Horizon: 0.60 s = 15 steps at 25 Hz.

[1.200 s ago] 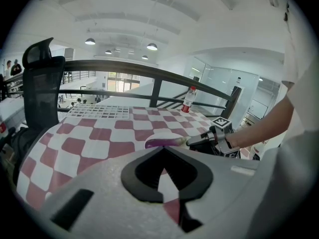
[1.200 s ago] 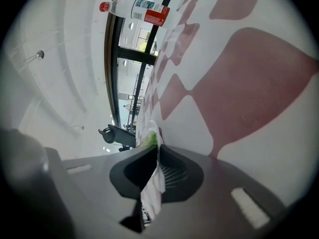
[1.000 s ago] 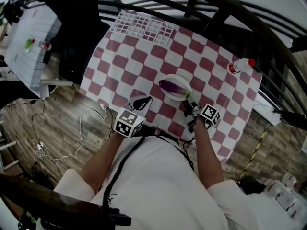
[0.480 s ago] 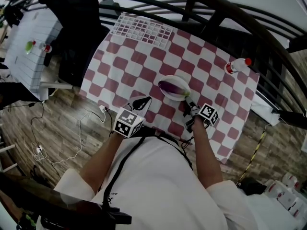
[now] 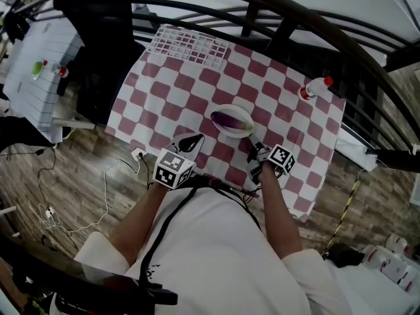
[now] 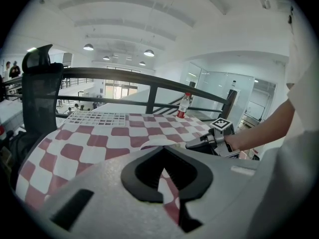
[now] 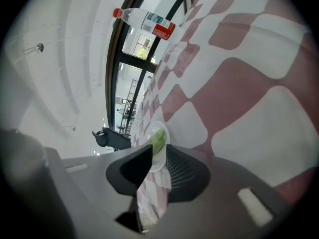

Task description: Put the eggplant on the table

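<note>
Red/white checked cloth (image 5: 197,90) covers the table, w/ dark railing (image 5: 295,18) curving round its far side and wood floor (image 5: 79,169) at lower left of head view. Black office chair (image 5: 98,25) stands at upper left, by the table's corner. White grid rack (image 5: 188,44) lies at the cloth's top edge; clear bottle w/ red cap (image 5: 314,88) lies on its side toward upper right, well apart from everything else.

Eggplant (image 5: 228,119), purple w/ green stem, lies on a white plate (image 5: 240,111) near centre of frame, approx. mid-table, i.e. not on the cloth itself.

Left gripper (image 5: 195,138) is below-left of the plate, near the table's front edge. Its jaws are pressed together at the tips, nothing between them.

Right gripper (image 5: 253,151) is just below-right of the plate, pointing at the stem end. Its jaws are a little apart; in the right gripper view the green stem and plate rim show in the gap at the tips. Can't tell if they touch the stem.

Person's arms, white sleeves (image 5: 197,254), fill the bottom of head view.
</note>
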{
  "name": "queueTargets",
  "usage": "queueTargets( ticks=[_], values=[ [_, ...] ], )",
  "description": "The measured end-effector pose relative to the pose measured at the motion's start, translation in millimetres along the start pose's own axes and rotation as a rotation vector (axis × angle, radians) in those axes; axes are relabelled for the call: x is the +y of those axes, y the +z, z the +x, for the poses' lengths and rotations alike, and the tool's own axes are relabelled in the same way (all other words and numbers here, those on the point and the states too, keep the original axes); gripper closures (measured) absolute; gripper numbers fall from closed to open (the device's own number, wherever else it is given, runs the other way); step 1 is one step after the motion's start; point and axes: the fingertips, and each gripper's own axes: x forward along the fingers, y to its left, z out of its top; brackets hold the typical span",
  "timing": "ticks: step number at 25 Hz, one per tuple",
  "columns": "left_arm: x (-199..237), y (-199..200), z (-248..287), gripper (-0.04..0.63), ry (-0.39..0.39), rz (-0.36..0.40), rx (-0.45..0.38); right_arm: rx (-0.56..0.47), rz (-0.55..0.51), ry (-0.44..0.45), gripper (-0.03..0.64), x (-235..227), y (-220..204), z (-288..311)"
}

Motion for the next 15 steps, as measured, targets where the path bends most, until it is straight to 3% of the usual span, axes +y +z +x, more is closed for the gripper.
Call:
queueTargets(
  ticks=[15],
  values=[
    [-39.3, 19.7, 12.8, 0.594, -0.080, 0.007, -0.051, -0.034, -0.111, 0.095, 0.611, 44.9, -2.3, -54.4]
  ],
)
